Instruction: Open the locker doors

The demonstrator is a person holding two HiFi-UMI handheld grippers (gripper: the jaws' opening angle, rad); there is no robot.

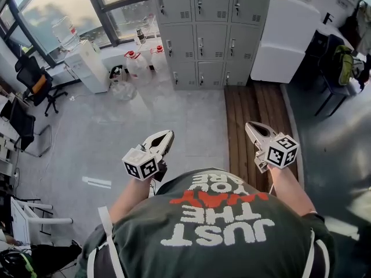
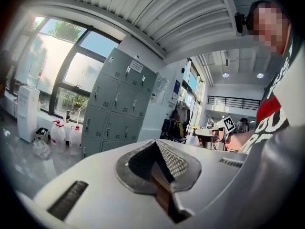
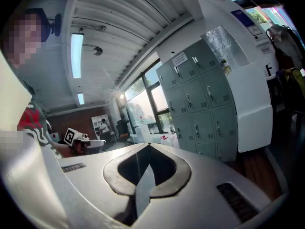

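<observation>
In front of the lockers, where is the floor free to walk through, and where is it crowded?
Free: the grey floor between the lockers and the person, and the wooden strip beside it. Crowded: left of the lockers, with water bottles, a bag and a water dispenser.

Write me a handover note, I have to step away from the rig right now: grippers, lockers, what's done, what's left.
Left gripper: shut, nothing held.
Right gripper: shut, nothing held.
Grey metal locker bank: straight ahead, well clear of both grippers; every door in view is closed.
Done: no door opened yet.
Left: walk up to the lockers and open the doors.
</observation>
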